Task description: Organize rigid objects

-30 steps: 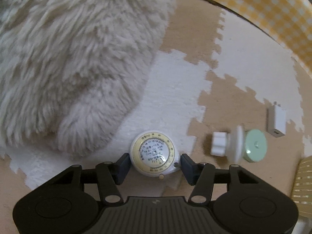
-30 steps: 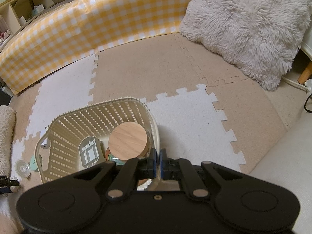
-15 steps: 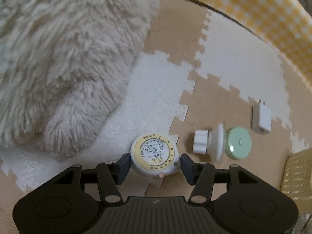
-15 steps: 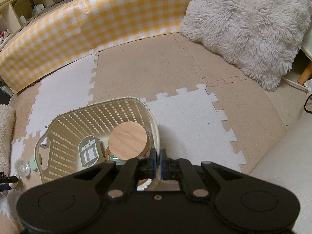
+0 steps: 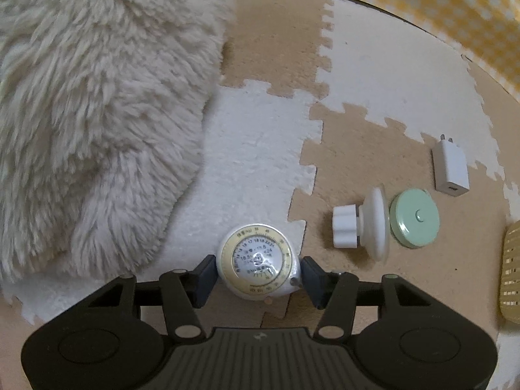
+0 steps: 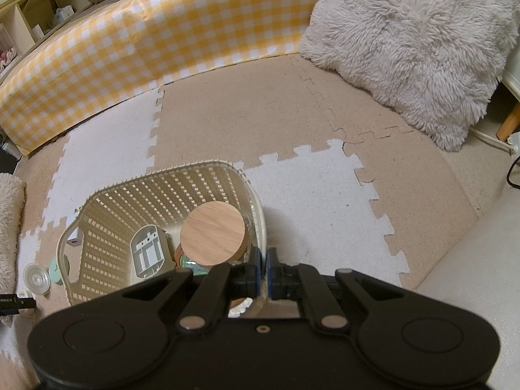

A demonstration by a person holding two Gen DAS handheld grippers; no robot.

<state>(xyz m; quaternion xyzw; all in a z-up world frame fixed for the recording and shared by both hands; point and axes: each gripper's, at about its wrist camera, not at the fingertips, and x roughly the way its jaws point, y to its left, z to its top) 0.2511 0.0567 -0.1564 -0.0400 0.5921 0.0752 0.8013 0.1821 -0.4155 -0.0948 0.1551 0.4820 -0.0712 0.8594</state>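
Observation:
My left gripper (image 5: pixel 258 276) is shut on a round white measuring dial (image 5: pixel 256 260) with a yellow ring, holding it by its sides just above the foam mat. On the mat to its right lie a white knob with a disc (image 5: pixel 364 227), a mint green round case (image 5: pixel 416 217) and a white charger (image 5: pixel 450 172). My right gripper (image 6: pixel 264 273) is shut with its tips at the near right rim of the cream lattice basket (image 6: pixel 162 191). Whether it pinches the rim I cannot tell. Inside the basket stand a jar with a wooden lid (image 6: pixel 213 232) and a grey plastic part (image 6: pixel 148 253).
A fluffy cream cushion (image 5: pixel 97 113) fills the left of the left wrist view. Another fluffy cushion (image 6: pixel 416 48) lies at the far right. A yellow checked bumper (image 6: pixel 146 39) curves along the back. The basket's edge (image 5: pixel 512 276) shows at the far right.
The left wrist view has rolled and shifted, so the floor objects sit differently in it. The dial stays between the left fingers. The right gripper and basket have not moved.

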